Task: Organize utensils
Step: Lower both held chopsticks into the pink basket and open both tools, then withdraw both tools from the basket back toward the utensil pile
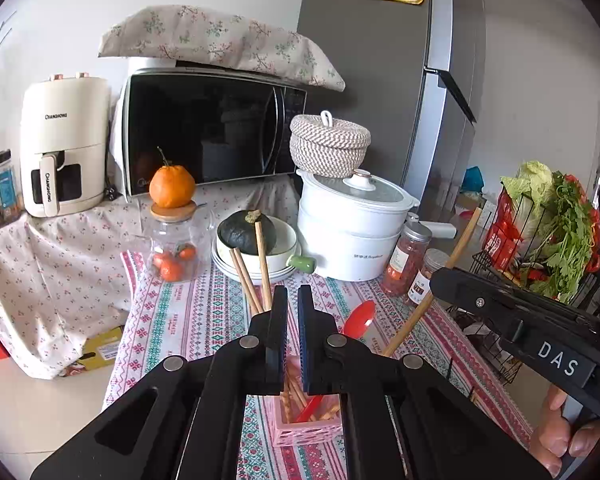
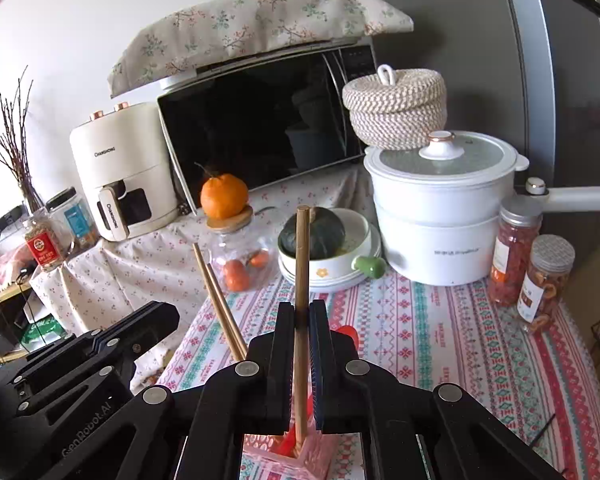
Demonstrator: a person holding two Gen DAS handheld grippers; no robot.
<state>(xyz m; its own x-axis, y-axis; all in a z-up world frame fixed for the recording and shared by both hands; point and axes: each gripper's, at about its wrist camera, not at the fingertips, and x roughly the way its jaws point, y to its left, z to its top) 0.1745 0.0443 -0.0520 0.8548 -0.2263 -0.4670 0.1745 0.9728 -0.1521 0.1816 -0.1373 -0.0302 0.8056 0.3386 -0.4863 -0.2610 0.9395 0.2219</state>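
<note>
A pink slotted basket point(image 1: 306, 426) stands on the patterned tablecloth and holds several wooden chopsticks point(image 1: 249, 276) and a red spoon point(image 1: 360, 318). My left gripper point(image 1: 293, 296) hovers just above the basket with its jaws nearly closed and nothing between them. My right gripper point(image 2: 301, 312) is shut on one wooden chopstick point(image 2: 302, 252), held upright with its lower end inside the basket point(image 2: 300, 454). The same chopstick slants across the left wrist view point(image 1: 460, 244). Two more chopsticks point(image 2: 216, 292) lean out to the left.
A bowl stack with a dark squash point(image 1: 246, 234), a glass jar with an orange on its lid point(image 1: 172, 188), a white electric pot point(image 1: 352, 232), two snack jars point(image 2: 514, 256), a microwave point(image 1: 208, 128) and an air fryer point(image 1: 64, 152) stand behind. A wire vegetable rack point(image 1: 540, 232) stands at right.
</note>
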